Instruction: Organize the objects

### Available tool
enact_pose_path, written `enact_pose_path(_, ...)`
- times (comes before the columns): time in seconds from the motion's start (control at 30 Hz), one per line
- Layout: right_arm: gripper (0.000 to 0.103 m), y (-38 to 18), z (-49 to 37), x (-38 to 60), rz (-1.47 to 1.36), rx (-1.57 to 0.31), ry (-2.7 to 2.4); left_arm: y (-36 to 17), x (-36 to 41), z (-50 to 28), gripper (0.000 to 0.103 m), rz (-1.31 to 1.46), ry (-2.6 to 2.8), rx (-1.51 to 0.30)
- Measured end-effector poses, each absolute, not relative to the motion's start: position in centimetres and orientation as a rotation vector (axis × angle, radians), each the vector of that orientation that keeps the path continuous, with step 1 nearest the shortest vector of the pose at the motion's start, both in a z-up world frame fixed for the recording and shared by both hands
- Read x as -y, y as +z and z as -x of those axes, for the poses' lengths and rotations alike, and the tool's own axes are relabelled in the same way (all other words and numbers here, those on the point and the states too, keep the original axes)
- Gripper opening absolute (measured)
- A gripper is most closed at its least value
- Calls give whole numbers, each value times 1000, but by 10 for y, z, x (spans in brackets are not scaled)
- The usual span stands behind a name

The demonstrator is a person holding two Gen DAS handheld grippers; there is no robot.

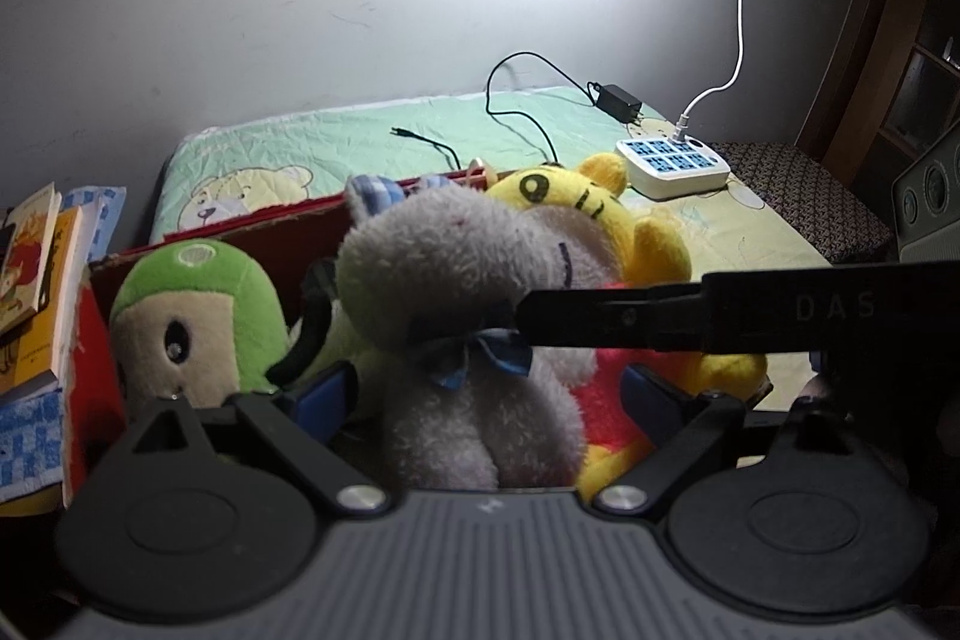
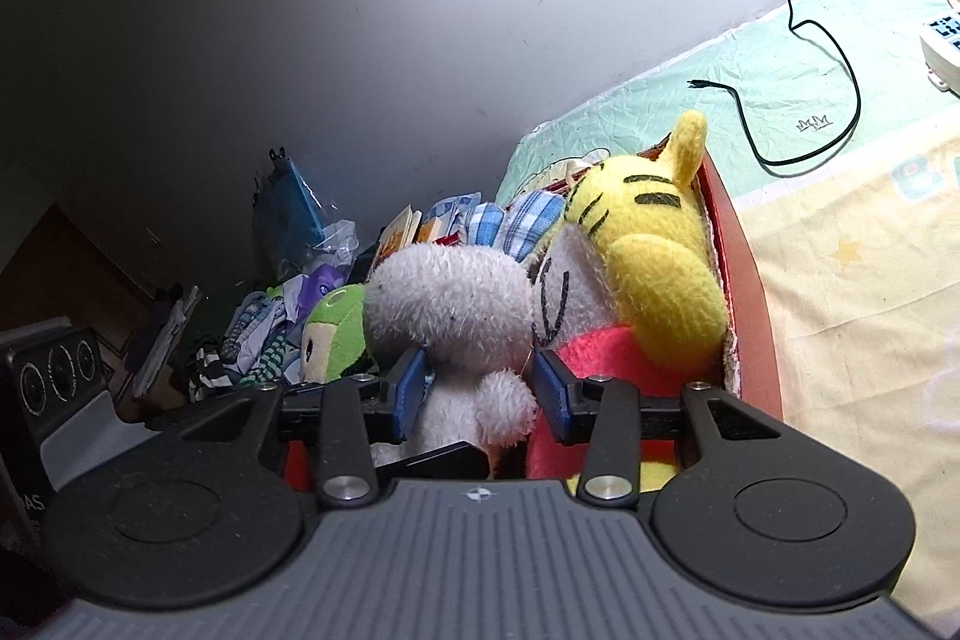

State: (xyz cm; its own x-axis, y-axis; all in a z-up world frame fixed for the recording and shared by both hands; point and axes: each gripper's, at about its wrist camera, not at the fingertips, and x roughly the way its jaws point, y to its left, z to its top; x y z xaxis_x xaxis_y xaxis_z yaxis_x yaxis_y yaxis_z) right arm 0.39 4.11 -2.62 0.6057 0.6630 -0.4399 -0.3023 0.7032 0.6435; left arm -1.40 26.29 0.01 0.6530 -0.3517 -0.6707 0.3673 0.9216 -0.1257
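Right gripper: blue pads stand on either side of the grey plush toy, at its neck and upper body; from its own camera the pads look pressed to the fur, so I judge it holds the toy, though the contact is partly hidden.
Left gripper: jaws wide, one blue pad to each side of the same grey plush toy; fur fills the gap but neither pad clearly presses it.
Crossing: in the left wrist view the right gripper's black finger reaches in from the right edge and ends at the toy's neck, by its blue bow.
Grey toy's place: in the red box, roughly mid-box, standing upright among the other toys.
Neighbours in the box: yellow tiger plush against the box's right wall, touching the grey toy; green plush at the left end; a blue checked cloth piece behind, near the far wall.
Beyond the box: the bed with a black charger cable and a white power strip toward its far right corner; books stacked left of the box.
Step in hand: seating or gripping the grey toy in the box; which of the two cannot be told.
Next move: if placing, open the right jaws and draw back without dragging the fur; if lifting, rise straight so the tiger is not pulled along.
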Motion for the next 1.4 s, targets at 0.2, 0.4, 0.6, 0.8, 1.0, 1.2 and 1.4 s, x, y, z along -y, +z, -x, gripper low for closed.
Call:
enact_pose_path(0.2, 48, -18, 11, -37, -491, -707, 555, 9, -258, 29, 95, -33, -351, -774)
enact_pose_path(0.4, 56, -12, 27, -24, -469, -682, 498, 15, -253, 34, 95, -26, -273, -831)
enact_pose_path(0.6, 54, -9, 38, -13, -467, -704, 393, 18, -237, 40, 95, -48, -173, -871)
enact_pose_path(0.8, 59, 3, 54, -4, -387, -648, 281, 18, -210, 48, 95, -71, -169, -888)
enact_pose_path(1.0, 69, 1, 62, 17, -352, -642, 200, 17, -179, 53, 101, -87, -175, -890)
enact_pose_path(1.2, 71, -1, 70, 41, -350, -659, 157, 11, -143, 54, 102, -128, -201, -923)
enact_pose_path(1.4, 71, -5, 75, 62, -337, -684, 105, 6, -114, 58, 102, -174, -199, -942)
